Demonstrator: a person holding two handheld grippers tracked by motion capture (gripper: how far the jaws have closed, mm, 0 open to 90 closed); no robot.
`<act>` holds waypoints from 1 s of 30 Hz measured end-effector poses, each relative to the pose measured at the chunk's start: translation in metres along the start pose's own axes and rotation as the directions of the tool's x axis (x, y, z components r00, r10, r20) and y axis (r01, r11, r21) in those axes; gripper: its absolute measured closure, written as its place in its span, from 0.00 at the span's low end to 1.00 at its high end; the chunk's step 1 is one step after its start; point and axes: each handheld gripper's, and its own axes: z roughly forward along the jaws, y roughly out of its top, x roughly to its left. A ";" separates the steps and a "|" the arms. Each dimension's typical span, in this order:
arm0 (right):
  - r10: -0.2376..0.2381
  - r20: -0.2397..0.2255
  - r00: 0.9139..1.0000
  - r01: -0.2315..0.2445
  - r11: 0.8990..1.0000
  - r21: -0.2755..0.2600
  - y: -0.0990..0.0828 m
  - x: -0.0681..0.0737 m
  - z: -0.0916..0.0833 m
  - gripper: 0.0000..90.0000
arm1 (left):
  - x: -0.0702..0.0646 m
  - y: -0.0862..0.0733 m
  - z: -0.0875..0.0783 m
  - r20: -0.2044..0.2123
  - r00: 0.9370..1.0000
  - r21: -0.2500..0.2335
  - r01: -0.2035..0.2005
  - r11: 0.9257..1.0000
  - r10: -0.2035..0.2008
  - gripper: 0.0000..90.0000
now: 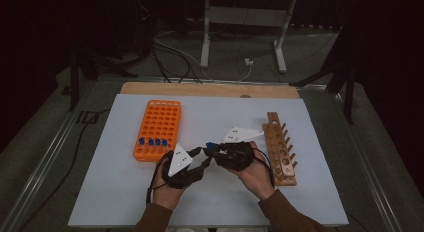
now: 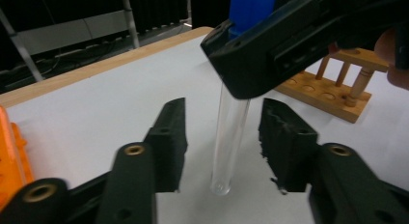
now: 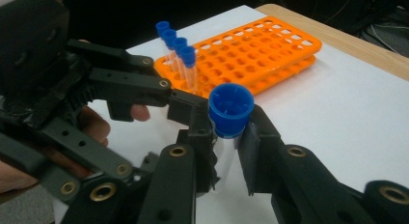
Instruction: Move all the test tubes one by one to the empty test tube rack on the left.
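A clear glass test tube point(image 2: 226, 147) with a blue cap point(image 3: 230, 108) hangs upright above the white table sheet point(image 1: 215, 112). My right gripper point(image 3: 226, 132) is shut on it just below the cap. My left gripper point(image 2: 222, 118) has its jaws on either side of the tube's lower half, with a gap on each side and no pad touching the glass. In the high view the two grippers meet tip to tip at mid-table, the left gripper point(image 1: 202, 153) coming from the left and the right gripper point(image 1: 211, 149) from the right.
An orange tube rack point(image 1: 157, 129) lies at the left with several blue-capped tubes point(image 1: 152, 141) in its near row. A wooden peg rack point(image 1: 280, 147) stands at the right. The person's hands come in from the table's front edge.
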 end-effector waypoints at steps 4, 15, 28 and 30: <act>0.001 -0.009 1.000 -0.001 1.000 0.000 0.000 0.002 0.001 0.85 | 0.001 0.000 0.000 0.016 1.000 -0.005 0.004 1.000 -0.004 0.73; 0.007 -0.027 1.000 -0.007 1.000 -0.002 0.000 0.003 0.002 0.85 | 0.001 -0.001 -0.001 0.047 0.999 -0.017 0.000 1.000 0.000 0.85; 0.041 -0.010 0.999 -0.041 0.998 -0.037 -0.002 -0.010 -0.009 0.44 | 0.017 -0.006 -0.007 0.016 0.998 -0.009 0.056 0.998 -0.055 0.87; 0.041 0.020 0.999 -0.040 0.998 -0.044 -0.003 -0.012 -0.012 0.36 | 0.021 -0.008 -0.010 0.002 0.998 -0.008 0.062 0.998 -0.062 0.87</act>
